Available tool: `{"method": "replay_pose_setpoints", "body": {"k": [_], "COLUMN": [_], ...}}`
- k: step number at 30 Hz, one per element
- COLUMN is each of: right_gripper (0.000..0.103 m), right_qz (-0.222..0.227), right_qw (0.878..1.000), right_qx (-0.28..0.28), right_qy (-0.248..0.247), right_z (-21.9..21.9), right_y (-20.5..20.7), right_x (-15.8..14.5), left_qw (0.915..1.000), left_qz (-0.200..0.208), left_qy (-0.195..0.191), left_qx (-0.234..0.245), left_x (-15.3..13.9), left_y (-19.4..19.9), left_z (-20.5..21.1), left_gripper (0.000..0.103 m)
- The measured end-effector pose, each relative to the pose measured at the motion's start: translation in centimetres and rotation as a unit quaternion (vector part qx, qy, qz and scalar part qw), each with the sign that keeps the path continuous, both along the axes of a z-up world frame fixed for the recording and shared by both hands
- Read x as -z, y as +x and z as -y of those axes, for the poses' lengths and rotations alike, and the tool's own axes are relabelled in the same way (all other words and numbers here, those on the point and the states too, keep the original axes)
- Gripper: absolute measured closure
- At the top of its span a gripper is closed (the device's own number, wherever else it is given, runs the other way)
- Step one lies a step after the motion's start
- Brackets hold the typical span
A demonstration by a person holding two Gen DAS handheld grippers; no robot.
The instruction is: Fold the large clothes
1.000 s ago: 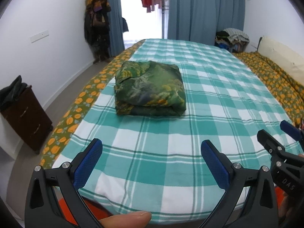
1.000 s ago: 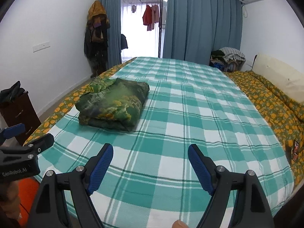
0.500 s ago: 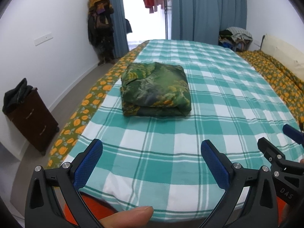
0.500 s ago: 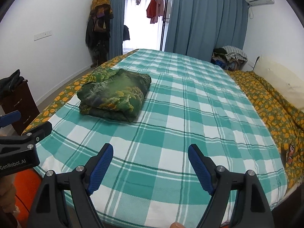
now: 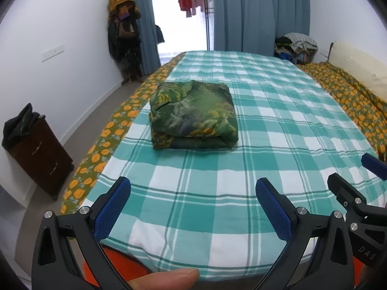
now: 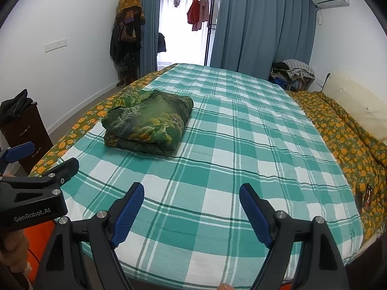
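On the checked bed the garment lay as a tidy folded bundle near the left edge, so folding looked finished, while the left claw and right claw hung wide and empty at the near edge.

Two readable markings, both on gripper bodies

"GenRobot.AI" is printed in white on the black left gripper body; "DA5" stands on the black right gripper body.
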State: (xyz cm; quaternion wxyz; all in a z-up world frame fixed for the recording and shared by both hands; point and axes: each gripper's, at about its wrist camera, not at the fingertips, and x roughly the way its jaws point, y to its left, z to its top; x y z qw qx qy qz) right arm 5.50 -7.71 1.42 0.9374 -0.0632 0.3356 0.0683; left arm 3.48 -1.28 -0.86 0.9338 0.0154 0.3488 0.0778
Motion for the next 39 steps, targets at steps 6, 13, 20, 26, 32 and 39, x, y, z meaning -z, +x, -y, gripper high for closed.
{"method": "replay_pose_setpoints", "body": {"k": [6,13,20,26,32,39], "right_gripper": [0.02,0.02,0.02,0.02,0.02,0.02], "right_qz": [0.0,0.001,0.0,-0.003,-0.006,-0.008], "right_qw": [1.0,1.0,1.0,1.0,1.0,1.0], "right_qx": [-0.006,-0.007,-0.009,-0.007,0.0,0.0], "right_qy": [0.002,0.004,0.009,0.009,0.01,0.011], "right_z": [-0.3,-0.3,-0.5,-0.6,-0.3,-0.2], "right_y": [-0.2,-0.3,-0.6,-0.6,-0.5,-0.4], "right_x": [-0.4,-0.7,-1.2,-1.2,-1.1,-1.0], "left_qw": [1.0,0.9999,0.9999,0.9999,0.9999,0.9996], "left_qz": [0.005,0.01,0.013,0.012,0.016,0.026], "left_qy": [0.002,-0.001,-0.006,-0.008,-0.006,0.003], "left_qx": [-0.003,-0.001,-0.001,-0.003,-0.001,-0.008], "left_x": [-0.4,-0.9,-1.2,-1.1,-1.1,-1.2], "left_y": [-0.3,-0.5,-0.5,-0.4,-0.5,-0.7], "left_z": [0.1,0.2,0.0,-0.1,-0.1,0.1], "left_gripper": [0.001,0.001,0.001,0.001,0.001,0.001]}}
